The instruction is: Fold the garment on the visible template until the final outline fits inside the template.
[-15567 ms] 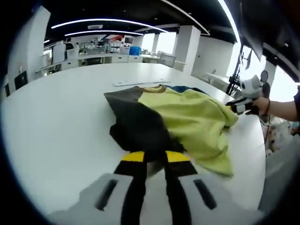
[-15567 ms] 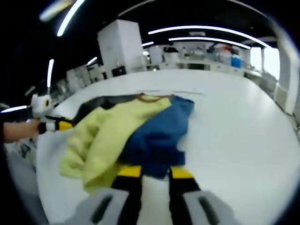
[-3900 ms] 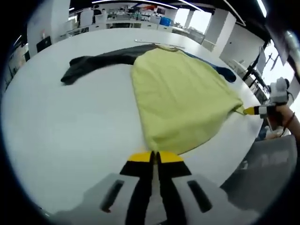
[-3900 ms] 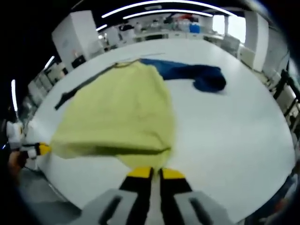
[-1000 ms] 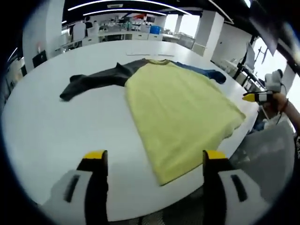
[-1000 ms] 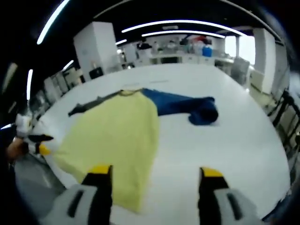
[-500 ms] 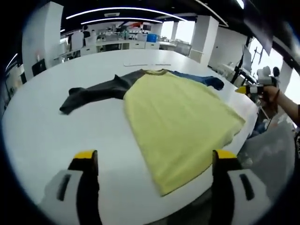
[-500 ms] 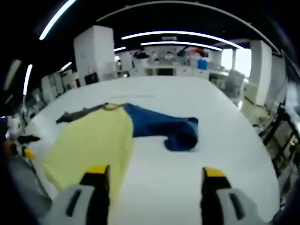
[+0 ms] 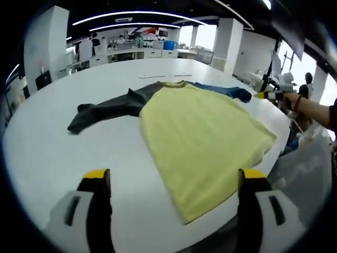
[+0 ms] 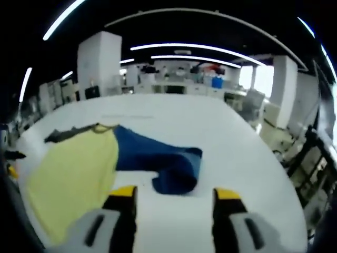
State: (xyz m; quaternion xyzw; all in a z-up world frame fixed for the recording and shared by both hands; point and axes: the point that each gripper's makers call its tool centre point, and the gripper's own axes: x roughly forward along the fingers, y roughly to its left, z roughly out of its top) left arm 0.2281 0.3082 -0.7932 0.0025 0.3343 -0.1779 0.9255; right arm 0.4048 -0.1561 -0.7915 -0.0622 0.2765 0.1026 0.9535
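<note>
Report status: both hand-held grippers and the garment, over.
Left hand-held gripper open, empty. Right hand-held gripper open, nearing blue sleeve. Garment spread flat on table, unfolded, hem at edge. Nothing in the way.

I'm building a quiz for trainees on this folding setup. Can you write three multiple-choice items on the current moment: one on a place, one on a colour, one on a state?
1. Where does the blue sleeve lie in the right gripper view?
A. Just beyond the right gripper's jaws
B. Under the yellow body
C. Off the table

2. What colour is the garment's body?
A. Red
B. Yellow
C. White

3. How do the left gripper's jaws stand?
A. Shut on the hem
B. Shut on nothing
C. Open, holding nothing

Key: 1 A, the sleeve's folded end lies on the white table right ahead of the jaws. 2 B, the spread torso is yellow, between a dark grey sleeve and the blue one. 3 C, the jaws stand wide apart with bare table between.
</note>
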